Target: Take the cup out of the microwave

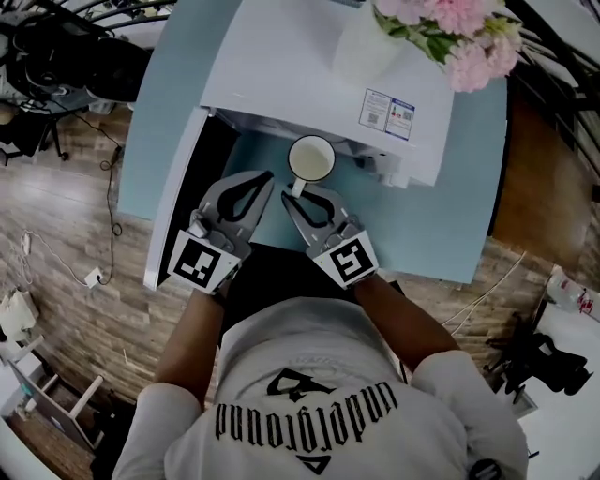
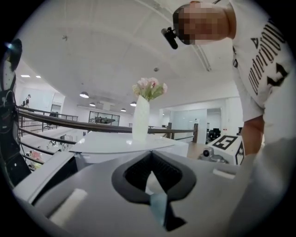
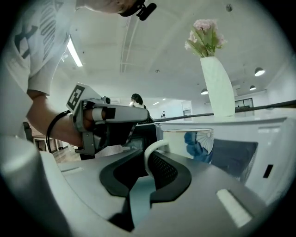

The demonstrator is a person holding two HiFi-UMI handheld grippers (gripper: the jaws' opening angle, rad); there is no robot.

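A white cup (image 1: 311,157) with a blue pattern (image 3: 189,141) hangs just in front of the open white microwave (image 1: 309,66). My right gripper (image 1: 291,197) is shut on the cup's handle (image 3: 151,150), which stands between its jaws in the right gripper view. To its left, my left gripper (image 1: 265,178) is close beside the cup, with its jaws together and nothing between them (image 2: 151,159). The microwave door (image 1: 173,202) hangs open at the left.
A white vase of pink flowers (image 1: 441,28) stands on the microwave's top. The microwave sits on a light blue table (image 1: 450,216) above a wooden floor. Cables and a socket strip (image 1: 92,277) lie on the floor at the left.
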